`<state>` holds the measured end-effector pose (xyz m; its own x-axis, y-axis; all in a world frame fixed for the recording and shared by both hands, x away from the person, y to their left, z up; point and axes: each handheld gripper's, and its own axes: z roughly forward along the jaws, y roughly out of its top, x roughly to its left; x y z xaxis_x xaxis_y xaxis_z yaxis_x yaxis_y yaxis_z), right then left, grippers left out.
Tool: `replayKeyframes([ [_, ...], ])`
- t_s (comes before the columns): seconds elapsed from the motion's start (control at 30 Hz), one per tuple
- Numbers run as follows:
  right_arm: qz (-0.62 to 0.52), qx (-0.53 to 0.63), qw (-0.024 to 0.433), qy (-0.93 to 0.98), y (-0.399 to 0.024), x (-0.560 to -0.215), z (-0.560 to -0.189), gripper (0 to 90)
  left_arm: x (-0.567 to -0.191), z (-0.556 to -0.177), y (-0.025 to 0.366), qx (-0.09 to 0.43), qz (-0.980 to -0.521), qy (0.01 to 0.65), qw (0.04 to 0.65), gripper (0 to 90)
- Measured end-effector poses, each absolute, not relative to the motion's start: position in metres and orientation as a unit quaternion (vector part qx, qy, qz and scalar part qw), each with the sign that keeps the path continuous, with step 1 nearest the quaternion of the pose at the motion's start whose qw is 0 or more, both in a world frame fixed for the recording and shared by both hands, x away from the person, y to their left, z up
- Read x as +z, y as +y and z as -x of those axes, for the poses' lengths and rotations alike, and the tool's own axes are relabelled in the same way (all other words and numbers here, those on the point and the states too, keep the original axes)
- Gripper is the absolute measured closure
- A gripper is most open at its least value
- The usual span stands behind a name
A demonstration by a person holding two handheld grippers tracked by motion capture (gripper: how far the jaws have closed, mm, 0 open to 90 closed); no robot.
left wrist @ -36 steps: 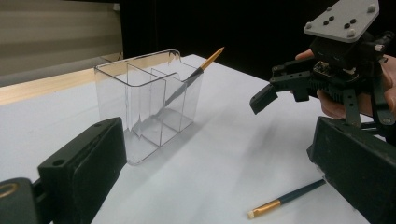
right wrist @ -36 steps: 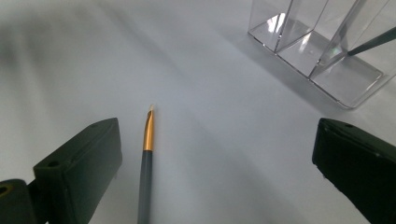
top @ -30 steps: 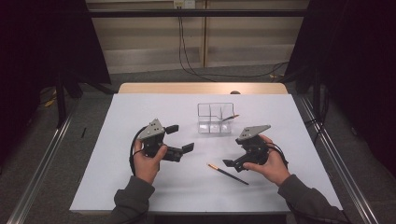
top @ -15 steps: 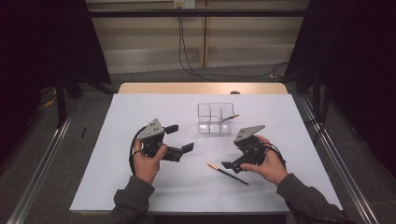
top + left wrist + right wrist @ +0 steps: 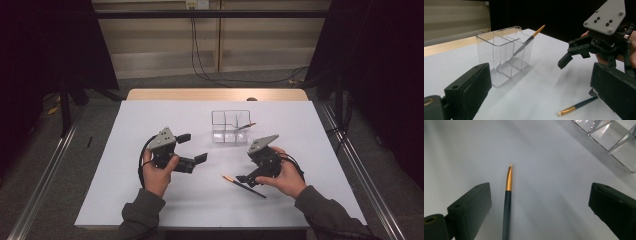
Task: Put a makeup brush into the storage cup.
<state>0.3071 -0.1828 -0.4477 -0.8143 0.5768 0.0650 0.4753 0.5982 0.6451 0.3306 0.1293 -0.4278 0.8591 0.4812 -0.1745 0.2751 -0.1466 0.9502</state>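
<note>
Right gripper (image 5: pixel 540 212) hovers, fingers spread, over the brush (image 5: pixel 508 200), which lies lengthwise nearer its left finger.

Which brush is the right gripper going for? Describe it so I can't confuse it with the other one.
On the white table, find the clear divided organizer, then look nearer the person. A thin dark-handled brush lies flat by the right gripper. Unlike the brush leaning inside the organizer, it rests on the tabletop.

My table (image 5: pixel 150 200): white top, pale wood edge showing at twelve o'clock. On it I count a clear divided organiser (image 5: pixel 230 127) just past centre and one dark, gold-banded brush (image 5: pixel 244 186) lying flat toward five o'clock.
</note>
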Motion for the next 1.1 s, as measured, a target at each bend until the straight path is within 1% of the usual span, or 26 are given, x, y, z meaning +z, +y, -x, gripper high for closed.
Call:
replayKeyframes([
  [0.17,-0.291,0.323,0.079,0.897,-0.1803,-0.4466,-0.3070,6.7,-0.4271,-0.3305,0.1296,0.086,-0.752,0.251,0.603,3.2],
  [0.27,-0.284,0.323,0.073,0.900,-0.1788,-0.4464,-0.3067,8.5,-0.4268,-0.3307,0.1297,0.086,-0.753,0.249,0.603,3.2],
  [0.6,-0.272,0.317,0.067,0.906,-0.1738,-0.4472,-0.3065,17.4,-0.4269,-0.3309,0.1300,0.085,-0.753,0.249,0.603,3.2],
  [0.77,-0.263,0.312,0.074,0.910,-0.1738,-0.4464,-0.3062,23.7,-0.4271,-0.3307,0.1292,0.086,-0.753,0.247,0.603,3.2],
  [0.83,-0.261,0.320,0.069,0.908,-0.1734,-0.4462,-0.3063,26.1,-0.4275,-0.3308,0.1285,0.083,-0.753,0.244,0.606,3.2],
  [1.03,-0.257,0.321,0.068,0.909,-0.1730,-0.4441,-0.3069,29.6,-0.4273,-0.3311,0.1293,0.086,-0.754,0.246,0.603,3.2],
  [1.1,-0.263,0.319,0.072,0.908,-0.1726,-0.4431,-0.3063,33.7,-0.4274,-0.3307,0.1292,0.087,-0.755,0.249,0.601,3.2],
])
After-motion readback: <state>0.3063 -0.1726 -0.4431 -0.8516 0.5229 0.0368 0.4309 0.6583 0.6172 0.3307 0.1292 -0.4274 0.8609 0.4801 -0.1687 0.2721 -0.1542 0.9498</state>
